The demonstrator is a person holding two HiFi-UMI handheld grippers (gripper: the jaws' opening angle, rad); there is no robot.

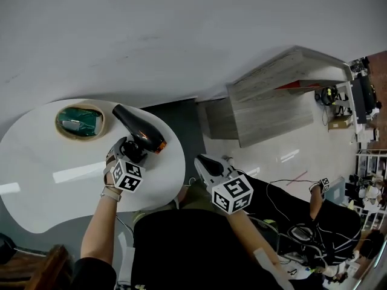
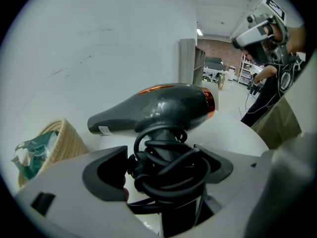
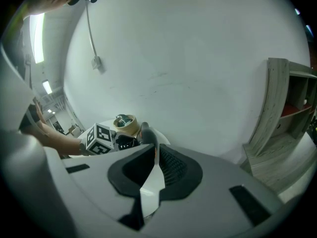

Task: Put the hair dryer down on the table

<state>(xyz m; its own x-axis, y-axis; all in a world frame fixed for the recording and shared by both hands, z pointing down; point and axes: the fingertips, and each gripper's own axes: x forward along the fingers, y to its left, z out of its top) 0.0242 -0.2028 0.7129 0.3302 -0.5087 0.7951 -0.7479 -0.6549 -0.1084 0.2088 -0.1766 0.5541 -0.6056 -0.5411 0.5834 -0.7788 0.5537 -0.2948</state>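
Observation:
A black hair dryer point(image 1: 139, 129) with a copper ring at its back end is held over the right part of the white table point(image 1: 48, 174). My left gripper point(image 1: 129, 154) is shut on its handle, which has the black cord coiled round it point(image 2: 166, 165). In the left gripper view the dryer's body point(image 2: 158, 105) lies crosswise above the jaws, nozzle pointing left. Whether it touches the table I cannot tell. My right gripper point(image 1: 205, 164) hangs off the table's right edge, shut and holding nothing point(image 3: 153, 170).
A woven basket point(image 1: 60, 127) with green and grey things inside stands at the table's back left. Right of the table is a grey wooden shelf unit point(image 1: 284, 95). A dark wooden chair point(image 1: 36, 270) is at the bottom left. Cables and clutter point(image 1: 338, 234) lie at the right.

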